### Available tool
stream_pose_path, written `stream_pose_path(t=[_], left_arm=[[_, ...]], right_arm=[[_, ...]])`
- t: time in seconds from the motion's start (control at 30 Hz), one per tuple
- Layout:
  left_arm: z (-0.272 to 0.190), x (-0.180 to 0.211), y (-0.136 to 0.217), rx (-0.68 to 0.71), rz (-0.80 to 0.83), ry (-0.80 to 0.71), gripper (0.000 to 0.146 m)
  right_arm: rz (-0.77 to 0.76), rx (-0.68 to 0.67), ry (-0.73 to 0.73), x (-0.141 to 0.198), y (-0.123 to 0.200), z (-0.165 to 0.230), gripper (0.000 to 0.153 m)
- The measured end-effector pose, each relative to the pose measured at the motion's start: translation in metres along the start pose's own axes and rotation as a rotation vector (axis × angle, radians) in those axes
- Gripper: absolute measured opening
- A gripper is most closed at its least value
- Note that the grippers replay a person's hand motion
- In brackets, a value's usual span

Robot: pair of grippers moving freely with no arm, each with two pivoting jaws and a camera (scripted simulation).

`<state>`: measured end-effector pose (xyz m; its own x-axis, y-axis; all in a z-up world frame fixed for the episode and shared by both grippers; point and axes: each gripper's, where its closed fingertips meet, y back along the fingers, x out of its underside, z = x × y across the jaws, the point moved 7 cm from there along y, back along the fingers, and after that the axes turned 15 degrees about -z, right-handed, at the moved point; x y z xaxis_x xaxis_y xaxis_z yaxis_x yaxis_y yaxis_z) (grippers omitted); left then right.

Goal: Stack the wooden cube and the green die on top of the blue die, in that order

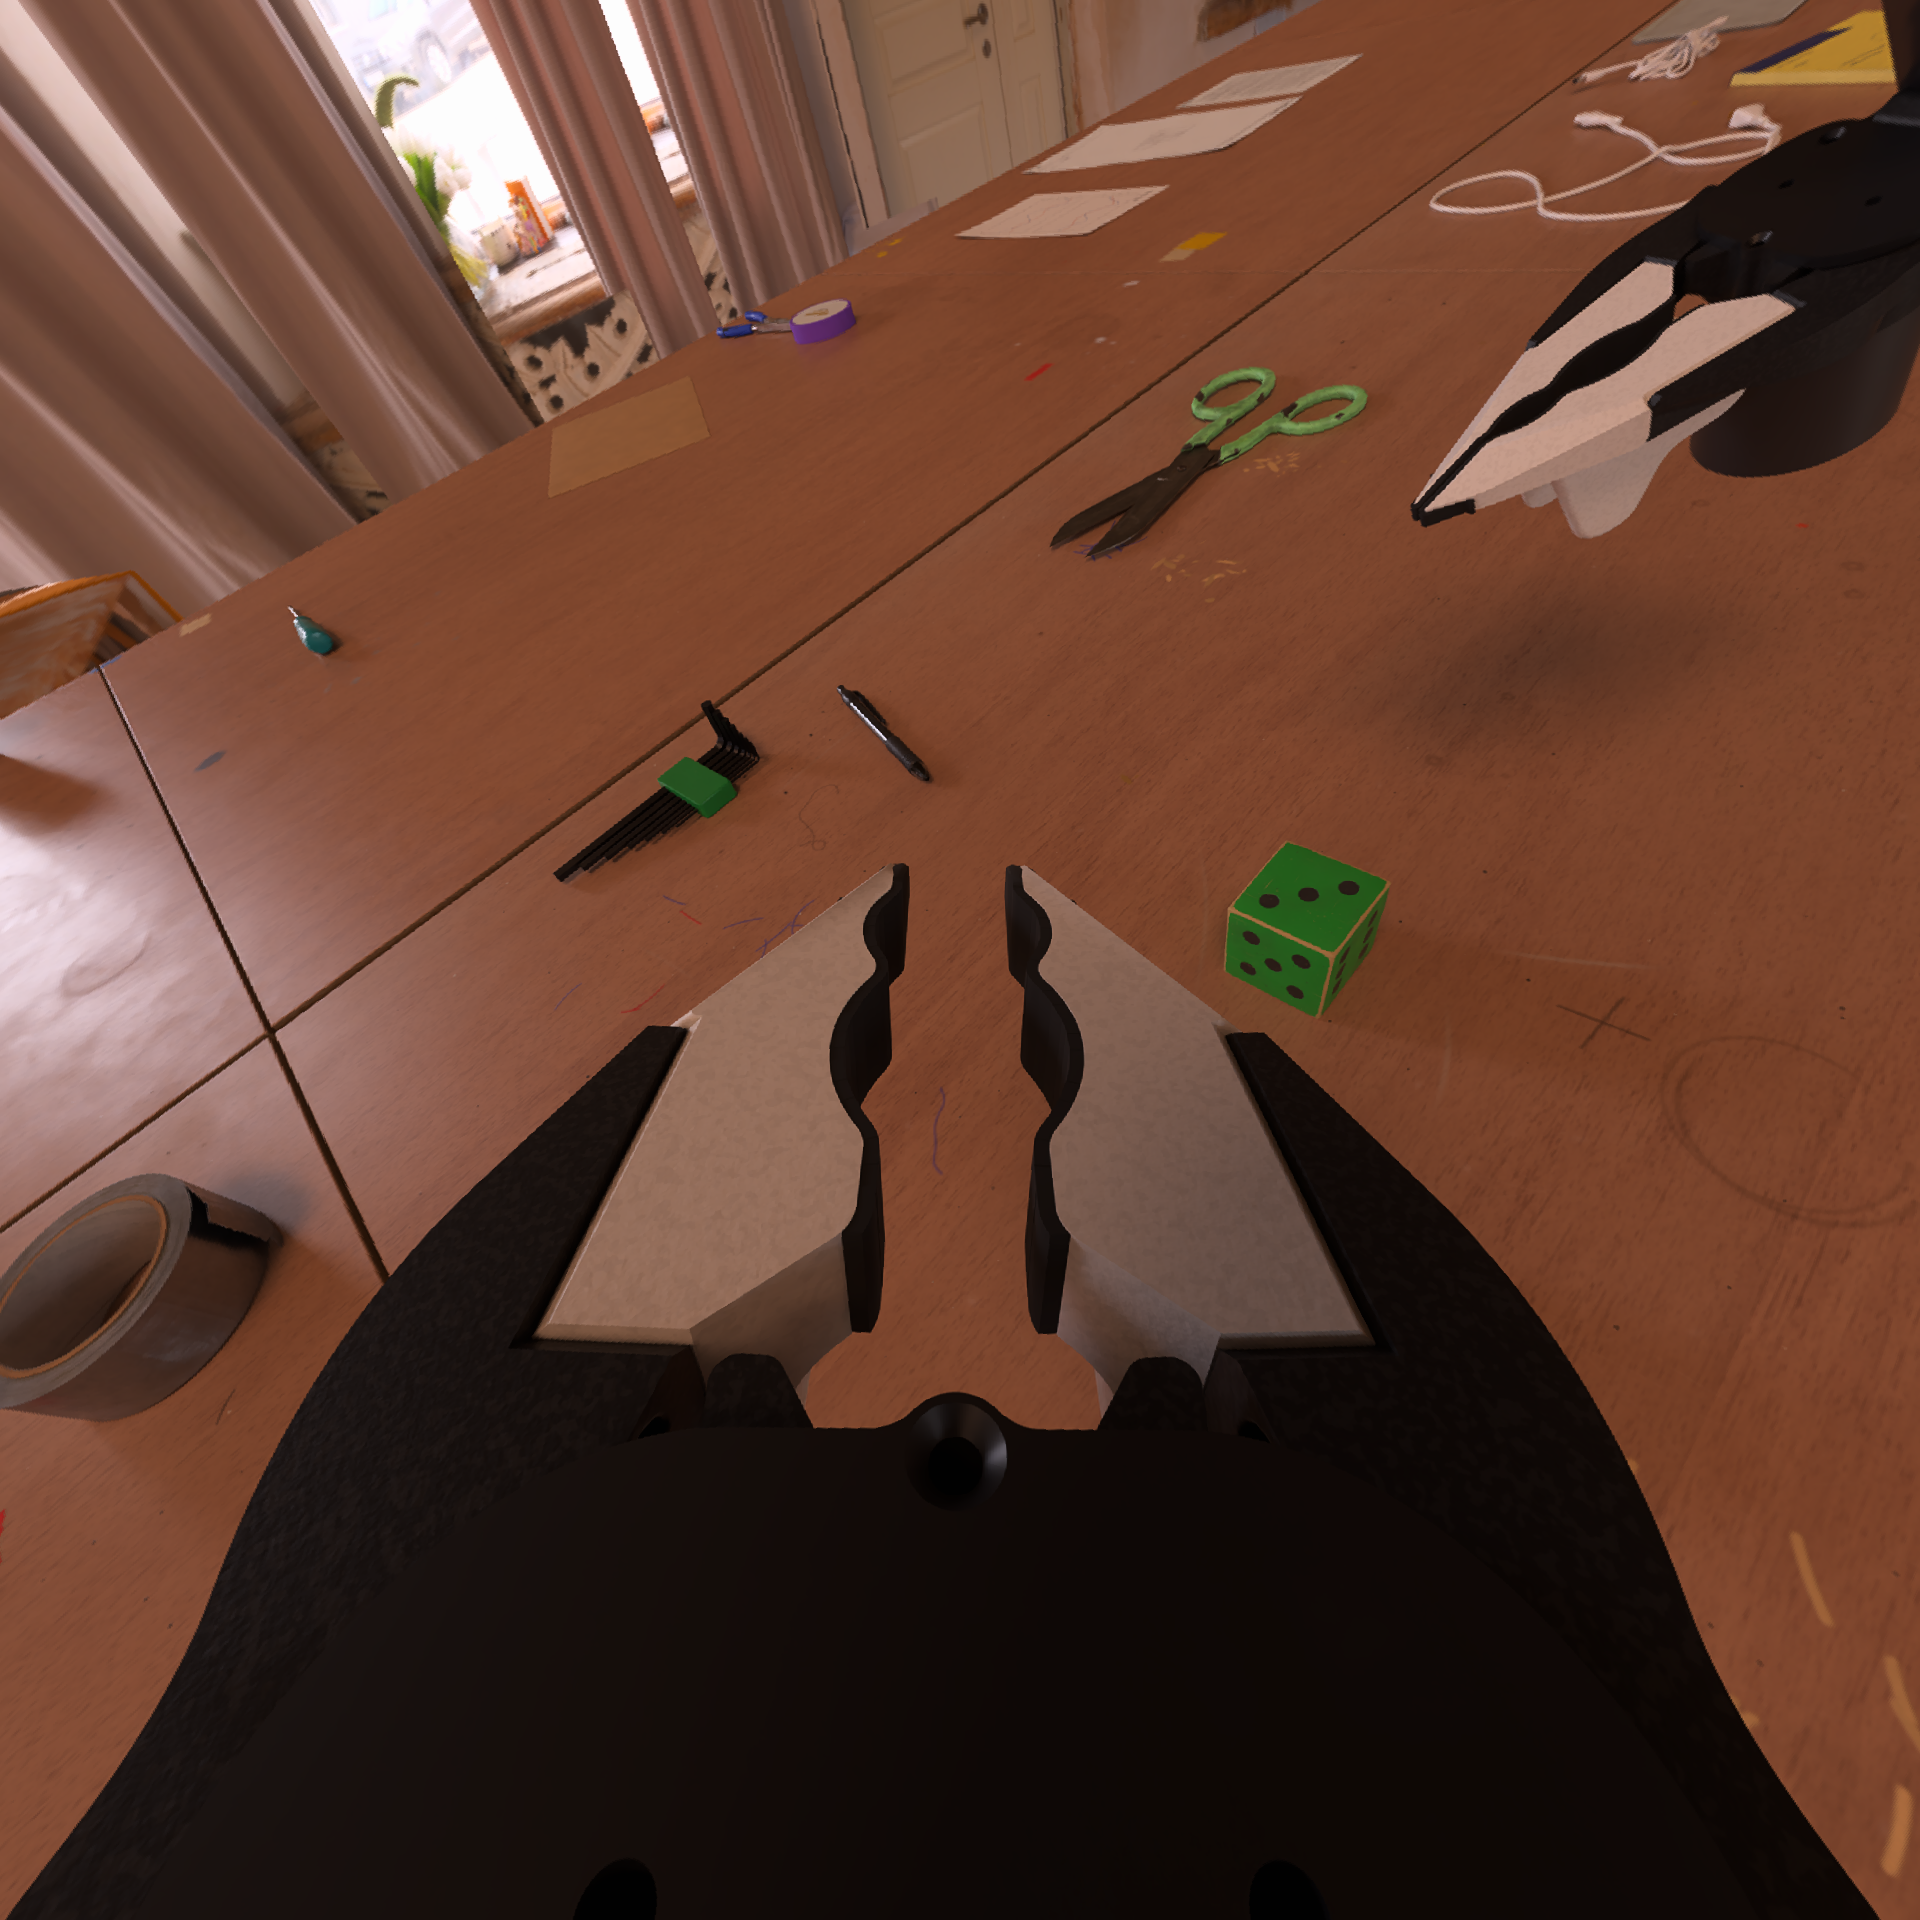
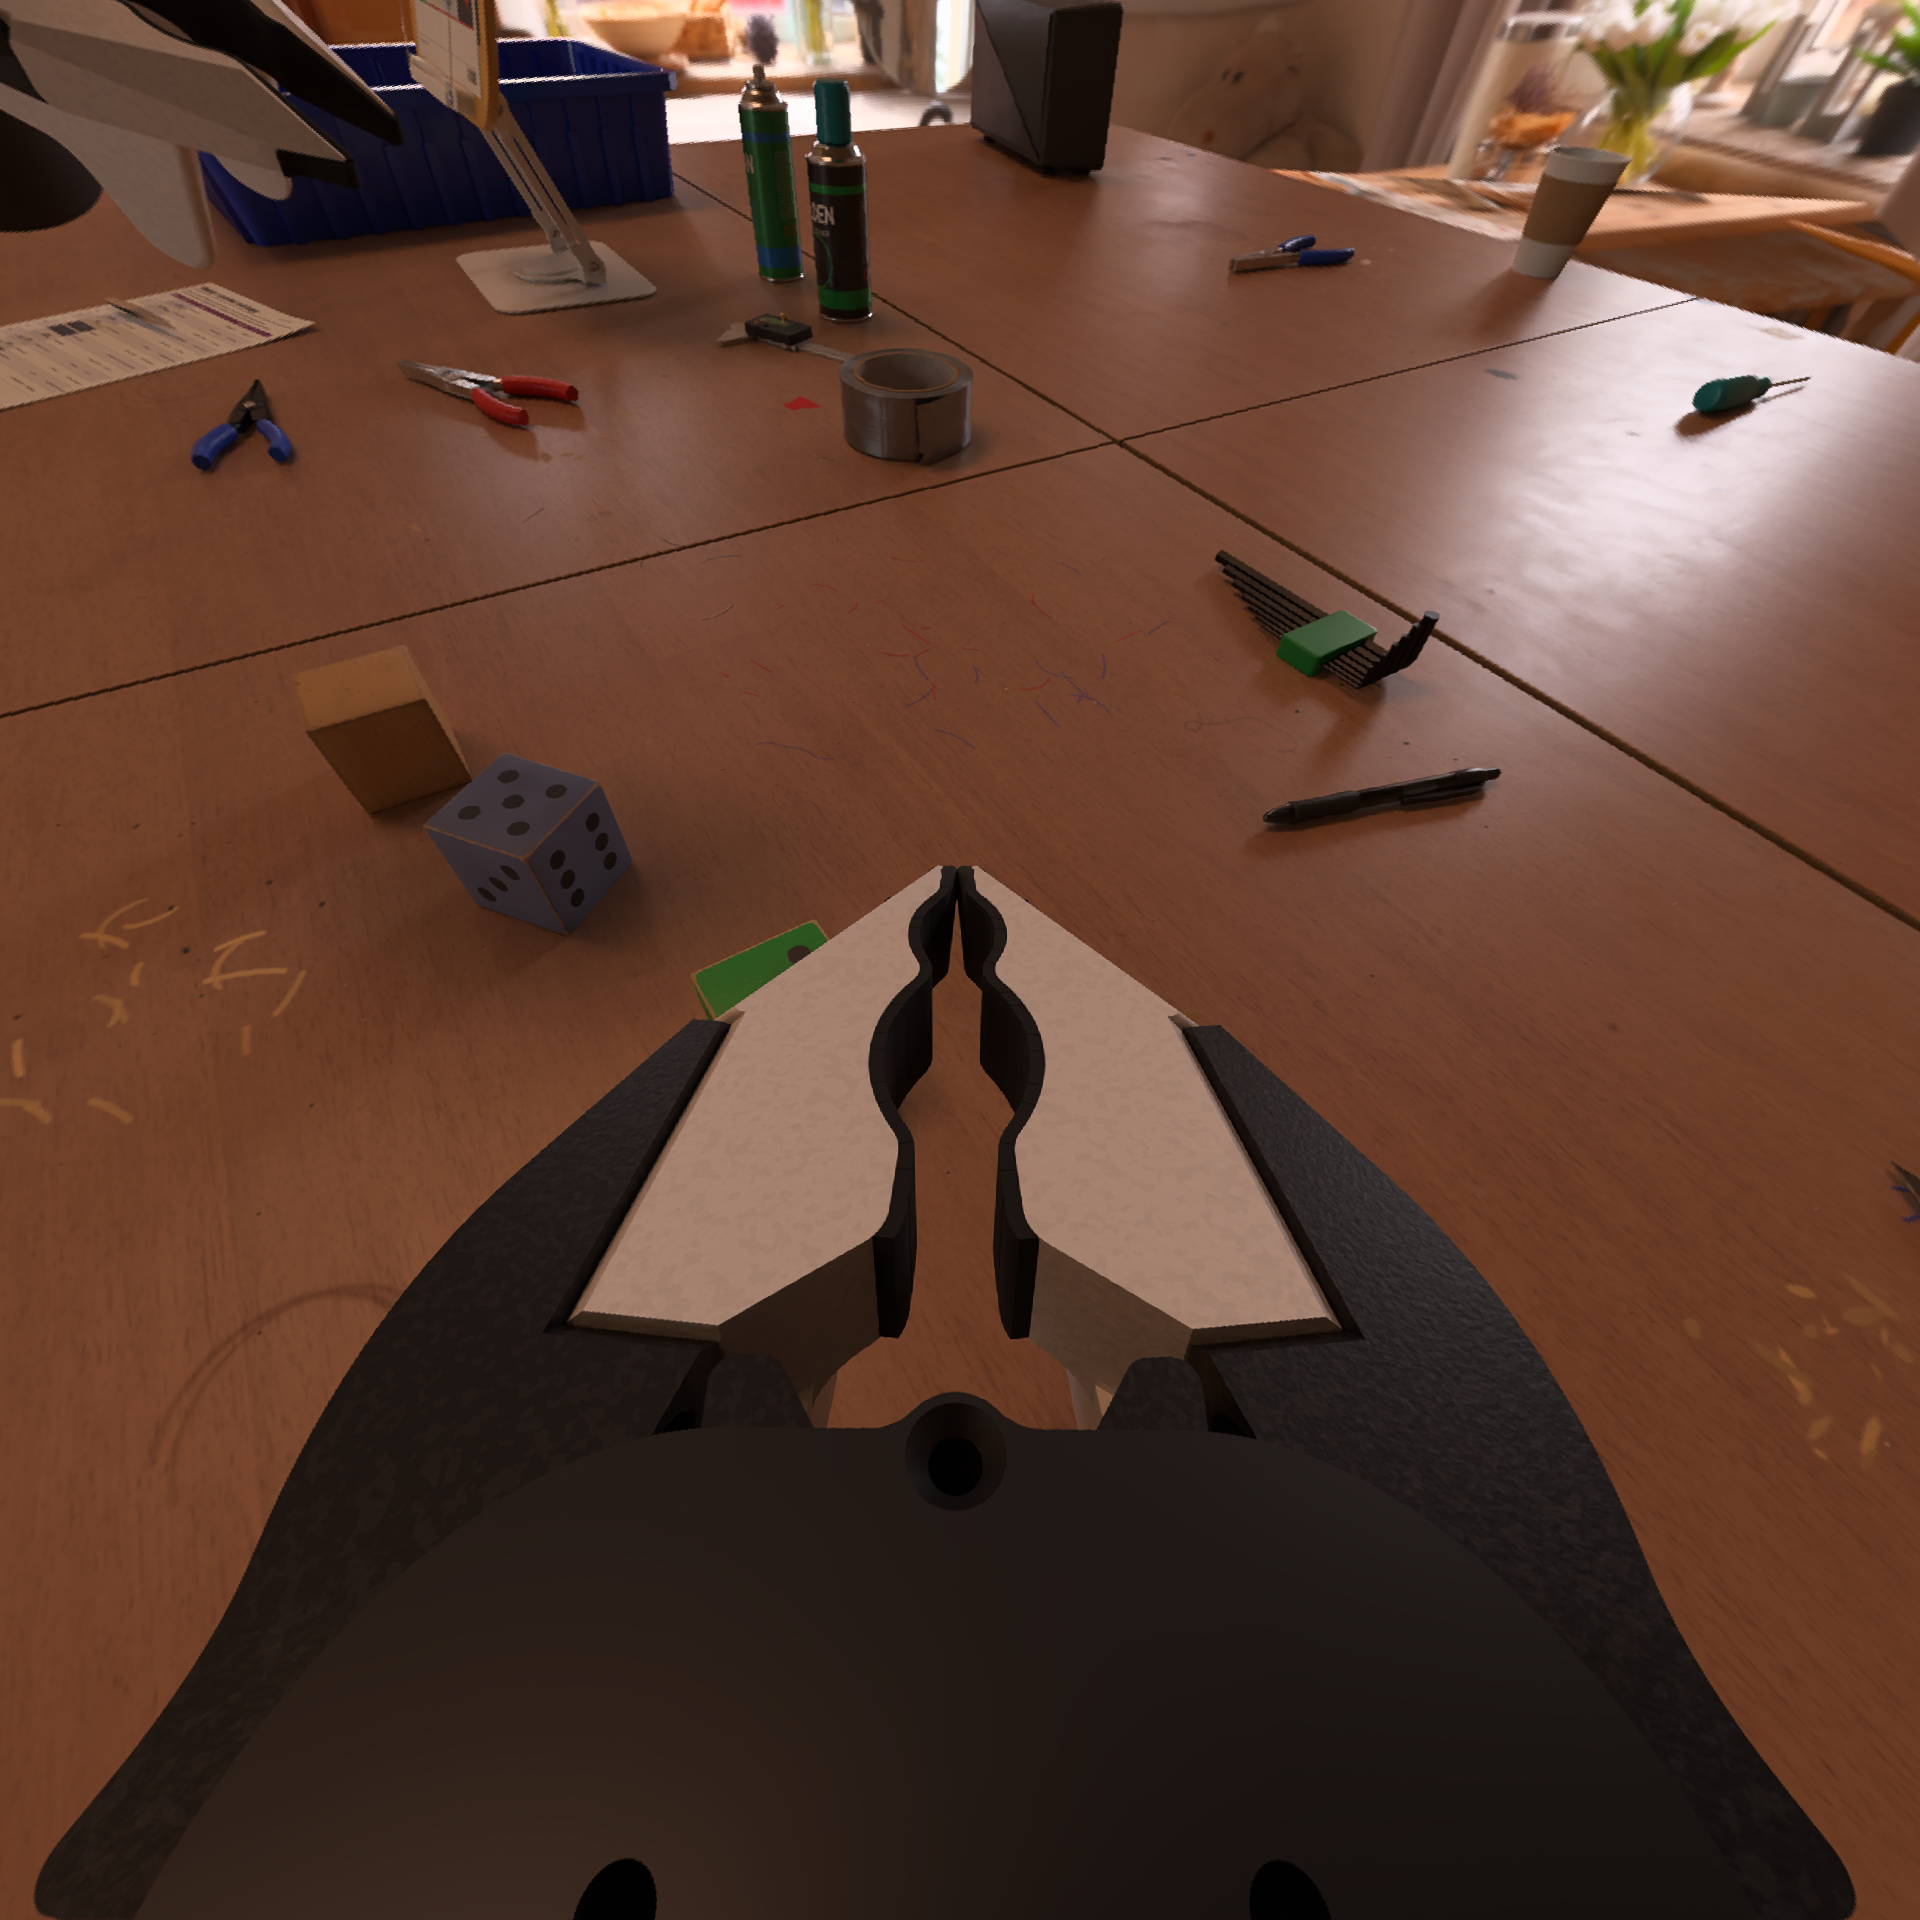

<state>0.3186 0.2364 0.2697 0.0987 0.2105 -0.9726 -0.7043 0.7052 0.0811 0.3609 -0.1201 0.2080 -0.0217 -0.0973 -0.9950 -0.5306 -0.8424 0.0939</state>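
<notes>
Left tongs (image 1: pixel 956 883): parted by a moderate gap, nothing between the tips, poised over bare desk (image 1: pixel 1558 1195). Green die (image 1: pixel 1305 928): on the desk just right of the left tips, clear of them, three pips up. Hex key set (image 1: pixel 665 795) with green holder: ahead and left of the left tips; black pen (image 1: pixel 884 734) ahead of them, between the keys and the die. Green-handled scissors (image 1: pixel 1210 457): farther ahead, to the right. Grey tape roll (image 1: pixel 120 1294): well off to the left, near the edge of the view. Right tongs (image 2: pixel 957 875): tips closed together, gripping nothing, held above the desk; seen also in the left view, up and to the right. Green die in the right view: only a corner shows, tucked under the left finger of the right tongs. Blue die (image 2: pixel 532 840): ahead and left of the right tips, on the desk. Wooden cube (image 2: pixel 380 727): just beyond the blue die, farther left, close beside it; whether they touch cannot be told. Two spray cans (image 2: pixel 810 197): far ahead, upright.
</notes>
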Motion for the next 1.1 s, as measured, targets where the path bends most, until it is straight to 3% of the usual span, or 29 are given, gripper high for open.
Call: stream_pose_path(t=[0.3,0.47,0.63,0.77,0.9,1.1], left_arm=[[-0.018,-0.028,0.032,-0.069,-0.022,-0.057,0.030],[-0.047,-0.028,0.045,-0.137,0.043,0.070,0.069],[-0.068,0.021,0.068,-0.379,0.129,0.144,0.079],[-0.078,0.087,0.087,-0.642,0.332,0.154,0.101],[-0.084,0.129,0.091,-0.706,0.406,0.265,0.103],[-0.087,0.148,0.083,-0.799,0.538,0.232,0.107]], right_arm=[[-0.005,0.016,0.051,-0.010,0.014,-0.001,0.000],[0.030,0.037,0.114,-0.014,0.024,-0.001,0.000],[0.024,0.055,0.123,-0.020,0.033,-0.005,0.000],[-0.010,0.106,0.213,-0.029,0.044,-0.008,0.000],[-0.038,0.110,0.204,-0.035,0.056,-0.010,0.000],[-0.050,0.129,0.206,-0.038,0.067,-0.011,0.000]])
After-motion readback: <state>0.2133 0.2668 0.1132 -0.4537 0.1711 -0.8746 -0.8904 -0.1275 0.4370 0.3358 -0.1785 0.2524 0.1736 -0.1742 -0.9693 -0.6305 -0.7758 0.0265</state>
